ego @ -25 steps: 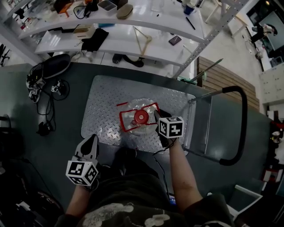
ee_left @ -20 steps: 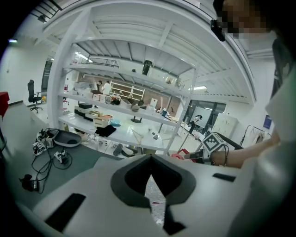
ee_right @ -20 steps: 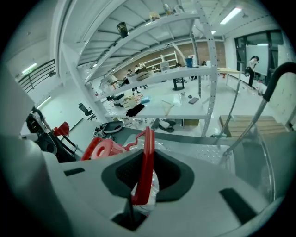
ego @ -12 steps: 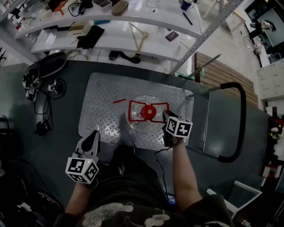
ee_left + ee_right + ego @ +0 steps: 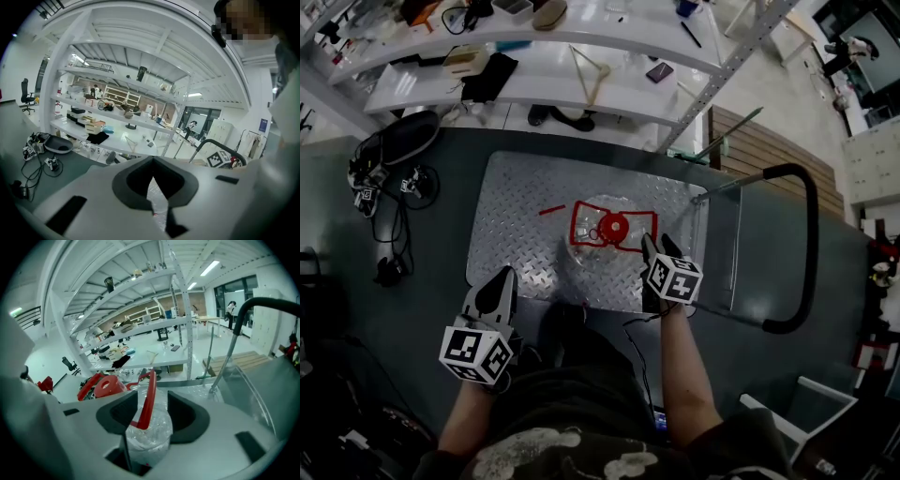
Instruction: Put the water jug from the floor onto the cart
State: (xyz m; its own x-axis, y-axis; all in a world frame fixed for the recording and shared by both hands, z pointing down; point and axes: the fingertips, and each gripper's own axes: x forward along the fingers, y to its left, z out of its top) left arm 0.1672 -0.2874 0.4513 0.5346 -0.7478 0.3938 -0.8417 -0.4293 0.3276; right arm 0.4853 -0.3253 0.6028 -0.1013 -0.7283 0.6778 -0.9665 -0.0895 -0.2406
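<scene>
The clear water jug (image 5: 592, 251) with its red cap (image 5: 614, 227) and red handle stands on the cart's steel deck (image 5: 525, 206). My right gripper (image 5: 653, 246) is at the jug's near right side. In the right gripper view the jug (image 5: 150, 432) fills the gap. The red handle (image 5: 147, 399) runs between the jaws of my right gripper (image 5: 150, 416), which are opening, and the pads stand off it. My left gripper (image 5: 502, 278) hovers over the deck's near left edge. In its own view the left gripper (image 5: 153, 190) has its jaws together on nothing.
The cart's black push handle (image 5: 806, 253) rises at the right. White shelving (image 5: 581, 89) runs along the far side, with shoes under it. Cables and small devices (image 5: 389, 187) lie on the dark floor to the left. A wooden pallet (image 5: 764, 155) sits at the far right.
The jug has shifted a little to the right on the deck with the right gripper. That gripper's jaws have spread off the red handle. The left gripper crept towards the cart's near edge.
</scene>
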